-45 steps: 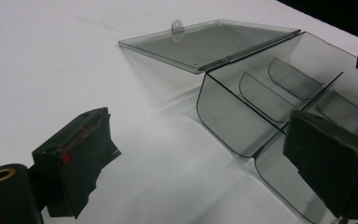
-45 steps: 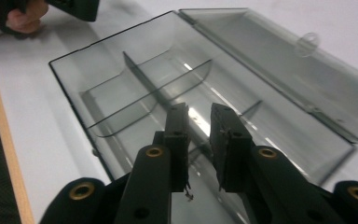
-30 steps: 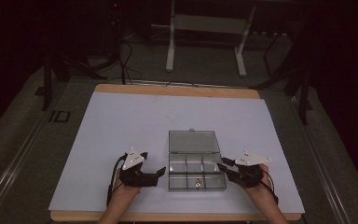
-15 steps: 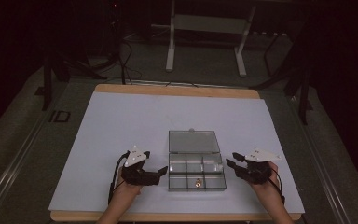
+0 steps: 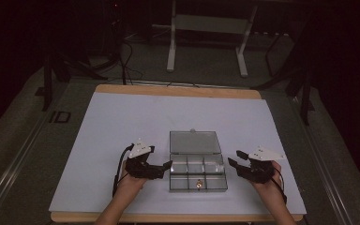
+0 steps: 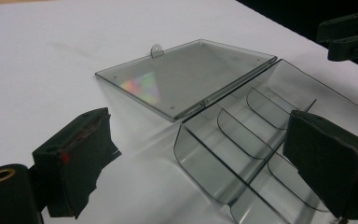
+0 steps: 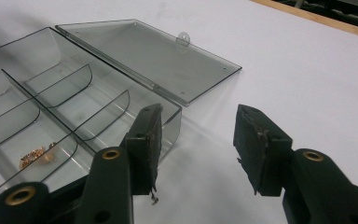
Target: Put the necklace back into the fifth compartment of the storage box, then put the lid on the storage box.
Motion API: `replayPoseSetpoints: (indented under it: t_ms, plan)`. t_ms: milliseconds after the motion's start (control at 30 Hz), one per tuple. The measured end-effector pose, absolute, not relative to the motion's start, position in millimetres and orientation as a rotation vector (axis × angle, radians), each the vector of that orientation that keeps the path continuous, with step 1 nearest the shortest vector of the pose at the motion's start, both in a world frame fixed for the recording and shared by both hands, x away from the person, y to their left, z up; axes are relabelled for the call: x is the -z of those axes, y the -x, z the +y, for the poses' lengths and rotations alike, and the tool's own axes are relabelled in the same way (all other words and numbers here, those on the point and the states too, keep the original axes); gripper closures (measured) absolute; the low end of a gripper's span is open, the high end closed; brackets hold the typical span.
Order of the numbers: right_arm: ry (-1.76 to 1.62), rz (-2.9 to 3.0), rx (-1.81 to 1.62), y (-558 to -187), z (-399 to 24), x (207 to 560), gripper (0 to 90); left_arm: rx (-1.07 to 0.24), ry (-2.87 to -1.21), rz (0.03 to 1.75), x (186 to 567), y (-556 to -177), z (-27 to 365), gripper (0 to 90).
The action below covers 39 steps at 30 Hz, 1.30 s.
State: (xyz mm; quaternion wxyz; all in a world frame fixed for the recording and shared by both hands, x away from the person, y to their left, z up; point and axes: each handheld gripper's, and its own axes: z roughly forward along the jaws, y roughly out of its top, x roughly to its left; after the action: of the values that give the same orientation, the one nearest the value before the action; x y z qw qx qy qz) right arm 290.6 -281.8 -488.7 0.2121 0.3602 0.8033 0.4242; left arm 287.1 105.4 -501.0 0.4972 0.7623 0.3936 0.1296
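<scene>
A clear plastic compartment box [image 5: 173, 177] lies open near the table's front edge, its lid [image 5: 194, 142] flat on the table behind it. A small copper-coloured piece [image 5: 198, 183] rests in the front middle compartment, and I see this piece [image 7: 36, 156] in the right gripper view too. My left gripper [image 5: 166, 169] is open at the box's left wall [image 6: 200, 158], with the near corner between its jaws but untouched. My right gripper [image 5: 234, 158] is just right of the box. Its jaws have just been opening and nothing is between them [image 7: 198, 140].
The white table top [image 5: 112, 122] has free room on the left, on the right and behind the lid. A wooden strip [image 5: 178, 90] marks the far edge. Dark floor, cables and a metal stand's legs [image 5: 171, 56] lie beyond the table.
The right gripper has drawn slightly right, off the box's right wall, and its jaws have spread. The left gripper has edged closer to the box's left wall.
</scene>
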Motion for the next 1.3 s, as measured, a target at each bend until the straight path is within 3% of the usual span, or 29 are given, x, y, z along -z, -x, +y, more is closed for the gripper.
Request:
replayPoseSetpoints:
  t_ms: [800,967,1300]
  plan:
    - [-0.997,2.197,-1.207,-313,-268,479,52.0,-0.241,-1.844,0.972,487,-330,84,8.7]
    - [-1.016,2.209,-1.201,-321,-262,482,55.8,-0.246,-1.85,0.996,488,-338,82,8.8]
    - [-1.075,2.221,-1.206,-336,-252,482,53.7,-0.217,-1.846,1.081,492,-353,78,11.5]
